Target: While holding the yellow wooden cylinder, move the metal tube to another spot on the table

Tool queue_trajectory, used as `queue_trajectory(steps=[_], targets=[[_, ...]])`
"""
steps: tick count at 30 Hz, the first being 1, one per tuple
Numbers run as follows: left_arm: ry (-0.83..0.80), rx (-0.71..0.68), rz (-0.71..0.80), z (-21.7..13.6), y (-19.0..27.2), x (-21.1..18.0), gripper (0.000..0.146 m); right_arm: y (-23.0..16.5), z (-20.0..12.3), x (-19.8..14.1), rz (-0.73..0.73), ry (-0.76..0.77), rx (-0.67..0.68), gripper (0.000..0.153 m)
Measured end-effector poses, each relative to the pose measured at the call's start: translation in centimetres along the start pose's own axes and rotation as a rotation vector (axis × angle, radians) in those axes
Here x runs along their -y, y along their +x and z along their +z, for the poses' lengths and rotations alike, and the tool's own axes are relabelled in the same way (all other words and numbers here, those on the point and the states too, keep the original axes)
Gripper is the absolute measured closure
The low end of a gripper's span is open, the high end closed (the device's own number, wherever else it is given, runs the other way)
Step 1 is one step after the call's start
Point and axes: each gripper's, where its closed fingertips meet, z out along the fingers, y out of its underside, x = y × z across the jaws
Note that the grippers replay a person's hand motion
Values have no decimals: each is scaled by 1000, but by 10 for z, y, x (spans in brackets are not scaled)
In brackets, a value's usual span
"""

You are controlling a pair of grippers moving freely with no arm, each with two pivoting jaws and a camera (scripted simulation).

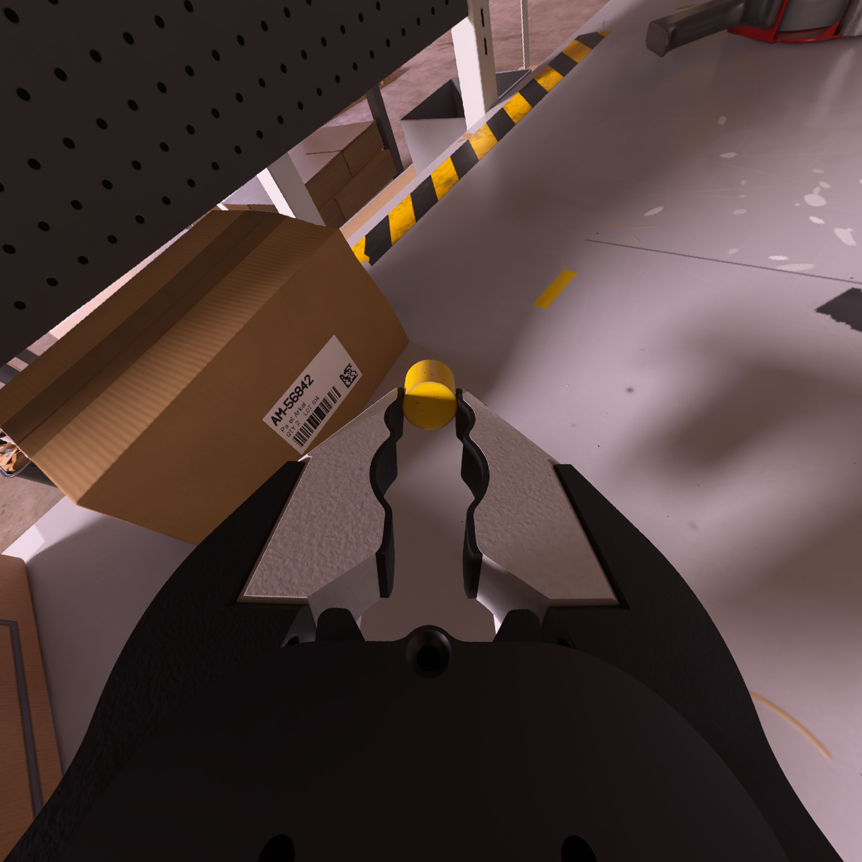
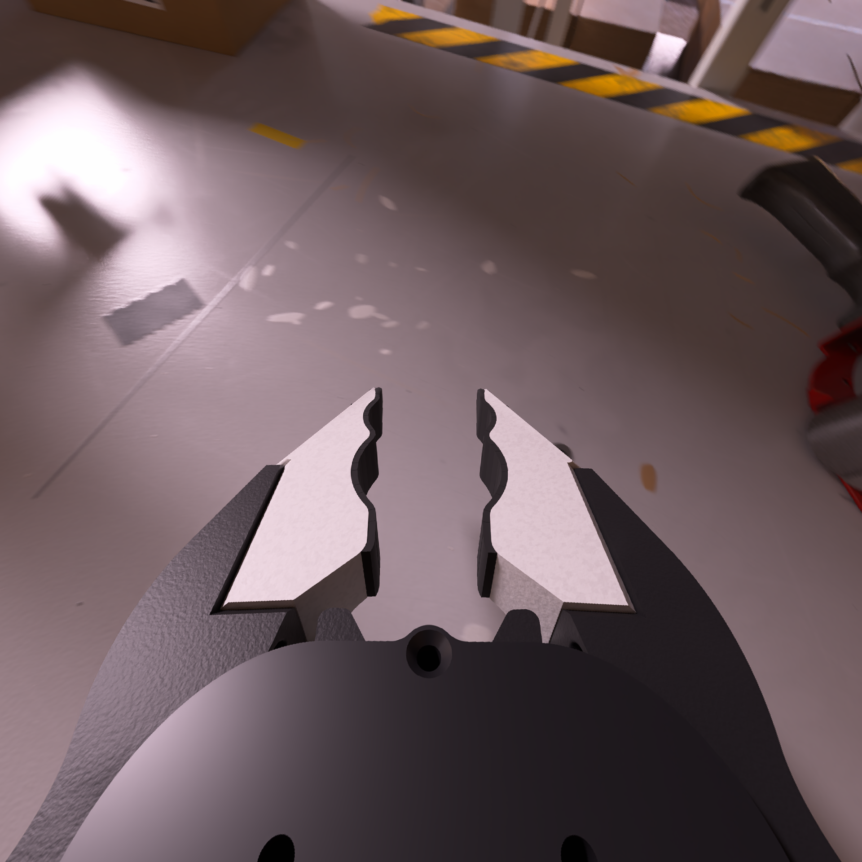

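My left gripper (image 1: 428,392) is shut on the yellow wooden cylinder (image 1: 429,406), pinching it at the fingertips above the grey table (image 1: 653,373). The metal tube (image 1: 685,29) lies far off at the top right, one end toward me, beside a red object (image 1: 793,30). In the right wrist view my right gripper (image 2: 429,396) is open and empty, low over the table (image 2: 420,210). The tube (image 2: 793,210) lies to its right near the frame edge, partly cut off, with the red object (image 2: 839,373) below it.
A cardboard box (image 1: 186,373) with a white label lies on the table just left of my left gripper, under a dark pegboard (image 1: 140,116). A yellow-and-black striped band (image 1: 466,149) marks the far table edge (image 2: 606,79). Another box corner (image 2: 186,23) sits far left.
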Motion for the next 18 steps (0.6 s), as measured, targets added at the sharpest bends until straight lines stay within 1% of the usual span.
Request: queue_trajectory(steps=[4, 7, 9, 12, 16, 18], targets=[[2, 8, 0, -1, -2, 0, 125, 33, -2, -16, 59, -61, -95, 113], [-5, 7, -5, 1, -3, -2, 125, 48, 0, -25, 44, -105, -168, 114], [-12, 5, -7, 2, -3, -3, 125, 56, 2, -29, 29, -138, -207, 118], [-17, 3, -6, 3, -2, -5, 125, 61, 4, -33, 9, -163, -224, 125], [-17, 10, -4, 3, -4, -5, 125, 63, 7, -37, 17, -172, -198, 133], [-16, 10, -9, 2, -5, -5, 125, 64, 9, -39, 23, -173, -193, 139]])
